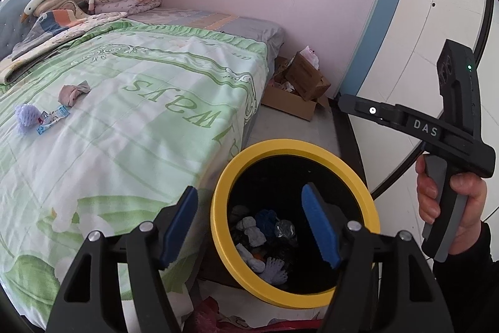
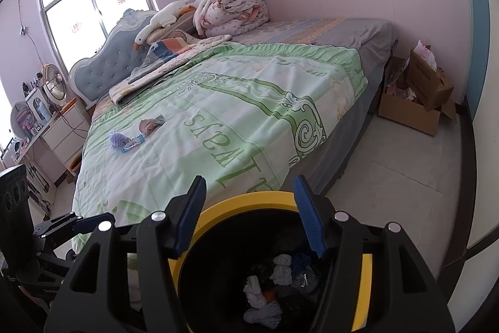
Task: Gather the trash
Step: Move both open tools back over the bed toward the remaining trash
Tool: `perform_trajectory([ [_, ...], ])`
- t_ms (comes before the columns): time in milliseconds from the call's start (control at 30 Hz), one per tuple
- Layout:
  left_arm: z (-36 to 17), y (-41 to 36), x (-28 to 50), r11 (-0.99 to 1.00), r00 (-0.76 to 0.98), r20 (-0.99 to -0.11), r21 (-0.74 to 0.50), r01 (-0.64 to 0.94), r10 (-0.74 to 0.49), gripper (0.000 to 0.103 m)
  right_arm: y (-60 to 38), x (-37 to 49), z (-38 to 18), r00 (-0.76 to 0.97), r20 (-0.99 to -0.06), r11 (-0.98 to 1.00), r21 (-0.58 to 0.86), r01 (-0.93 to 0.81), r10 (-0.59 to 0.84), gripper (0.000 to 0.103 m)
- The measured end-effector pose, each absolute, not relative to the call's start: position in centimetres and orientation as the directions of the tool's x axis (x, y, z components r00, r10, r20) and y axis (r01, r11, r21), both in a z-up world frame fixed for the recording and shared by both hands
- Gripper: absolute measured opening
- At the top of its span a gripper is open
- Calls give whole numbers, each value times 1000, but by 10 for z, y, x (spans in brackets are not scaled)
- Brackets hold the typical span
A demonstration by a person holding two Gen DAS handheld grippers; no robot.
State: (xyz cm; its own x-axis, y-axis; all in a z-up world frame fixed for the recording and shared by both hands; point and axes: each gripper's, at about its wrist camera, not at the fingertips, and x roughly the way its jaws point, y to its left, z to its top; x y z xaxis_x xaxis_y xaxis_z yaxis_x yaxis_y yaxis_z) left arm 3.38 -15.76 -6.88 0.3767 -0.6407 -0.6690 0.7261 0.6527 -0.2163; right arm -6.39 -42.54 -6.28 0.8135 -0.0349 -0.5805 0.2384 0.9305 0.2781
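Two tongs held open and empty over a yellow-rimmed bin beside the bed.

Both the left tongs (image 1: 249,223) and the right tongs (image 2: 249,214) stand with blue pads well apart, nothing between them, above the bin (image 1: 218,208), which sits on the floor against the bed's foot corner and holds crumpled scraps (image 2: 282,267) in white, grey and blue. On the green bedspread (image 1: 140,130), well apart from the bin, lie a purple mesh ball (image 1: 26,116), a blue-edged wrapper (image 1: 53,117) just beside it, and a beige wad (image 1: 72,92) near them. A hand (image 1: 452,202) grips the right tool's handle.
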Motion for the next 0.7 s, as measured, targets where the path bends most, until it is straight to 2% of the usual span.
perform_trajectory([
  [600,-59,-92,92,765,510,-633,-216,607,-582,73,-388,-3,-52,830,-557,959,249,139,24,58],
  [700,-58,-76,105,790,540,-630,-207,577,-559,74,-378,16,-51,829,-559,962,246,120,40,62],
])
